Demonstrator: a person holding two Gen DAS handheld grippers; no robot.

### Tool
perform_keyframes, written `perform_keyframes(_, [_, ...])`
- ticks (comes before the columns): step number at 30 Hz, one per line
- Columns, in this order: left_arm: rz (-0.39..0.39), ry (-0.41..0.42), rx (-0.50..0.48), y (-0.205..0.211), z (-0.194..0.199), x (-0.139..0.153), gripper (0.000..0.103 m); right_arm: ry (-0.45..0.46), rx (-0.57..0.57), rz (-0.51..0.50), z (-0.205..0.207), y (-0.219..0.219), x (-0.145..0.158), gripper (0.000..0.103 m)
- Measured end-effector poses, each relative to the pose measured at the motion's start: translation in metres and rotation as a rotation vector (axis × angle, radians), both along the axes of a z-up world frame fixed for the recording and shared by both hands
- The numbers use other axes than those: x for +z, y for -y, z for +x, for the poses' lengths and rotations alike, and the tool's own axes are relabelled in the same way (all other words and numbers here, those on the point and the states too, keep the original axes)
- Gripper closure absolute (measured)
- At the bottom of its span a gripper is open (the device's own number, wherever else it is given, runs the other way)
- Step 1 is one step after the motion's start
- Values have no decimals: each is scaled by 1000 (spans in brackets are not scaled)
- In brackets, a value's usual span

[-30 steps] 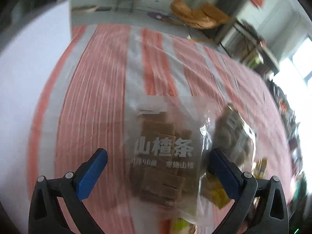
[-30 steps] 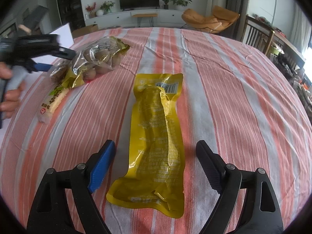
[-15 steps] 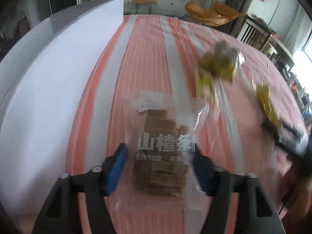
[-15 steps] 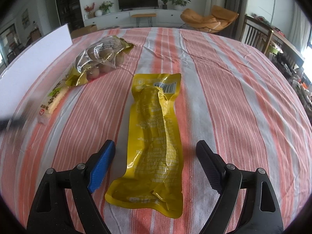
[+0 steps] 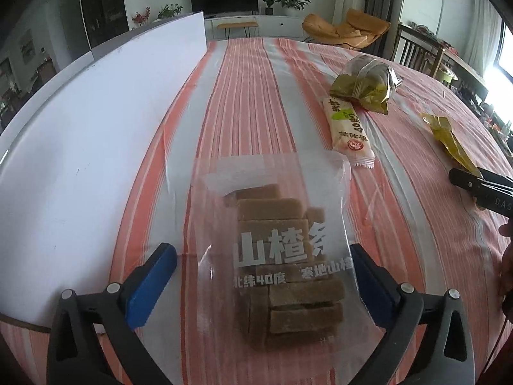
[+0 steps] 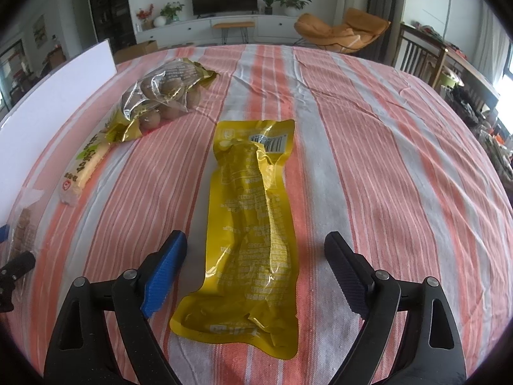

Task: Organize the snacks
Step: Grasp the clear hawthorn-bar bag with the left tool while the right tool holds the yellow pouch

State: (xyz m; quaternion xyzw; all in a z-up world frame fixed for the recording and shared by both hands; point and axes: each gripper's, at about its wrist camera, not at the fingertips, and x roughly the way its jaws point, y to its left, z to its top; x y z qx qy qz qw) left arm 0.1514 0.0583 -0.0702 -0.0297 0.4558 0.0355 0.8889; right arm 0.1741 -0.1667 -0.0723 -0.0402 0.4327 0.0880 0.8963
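Note:
A clear bag of brown hawthorn strips (image 5: 282, 256) lies flat on the striped cloth between the fingers of my open left gripper (image 5: 263, 276). Its edge also shows in the right wrist view (image 6: 24, 224). A long yellow pouch (image 6: 253, 211) lies lengthwise between the fingers of my open right gripper (image 6: 256, 266); its far end shows in the left wrist view (image 5: 449, 141). A white and green snack bar (image 5: 348, 128) and a bag of round brown snacks (image 5: 365, 83) lie further back; they also show in the right wrist view, the bar (image 6: 83, 170) and the bag (image 6: 160, 96).
A white board (image 5: 80, 147) stands along the left side of the table, also in the right wrist view (image 6: 48, 96). The red and white striped cloth (image 6: 384, 160) covers the table. Chairs and a TV unit stand beyond the far edge.
My left gripper carried the hawthorn bag left toward the white board, closed on it midway, and now stands open with the bag flat on the cloth. The right gripper has not moved.

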Motion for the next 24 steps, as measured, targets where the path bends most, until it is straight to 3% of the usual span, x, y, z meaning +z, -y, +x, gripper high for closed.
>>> perform_keyframes(11, [1, 2, 2, 2, -5, -1, 0, -1, 0, 2, 0, 1, 0, 13])
perform_keyframes(16, [3, -71, -84, 1, 9, 1, 0, -14, 19, 14, 0, 2, -1, 7])
perform_keyframes(18, [-3, -149, -129, 0, 19, 3, 0, -93, 77, 1, 8, 3, 2, 7])
perform_keyframes(21, [-35, -173, -126, -2, 24, 5, 3, -281, 48, 128, 32, 17, 11, 7])
perform_keyframes(23, [-24, -155, -105, -1, 23, 7, 14, -391, -13, 203, 51, 27, 13, 7])
perform_keyframes(24, [-13, -142, -107, 1, 21, 9, 25, -415, -28, 208, 57, 28, 14, 7])
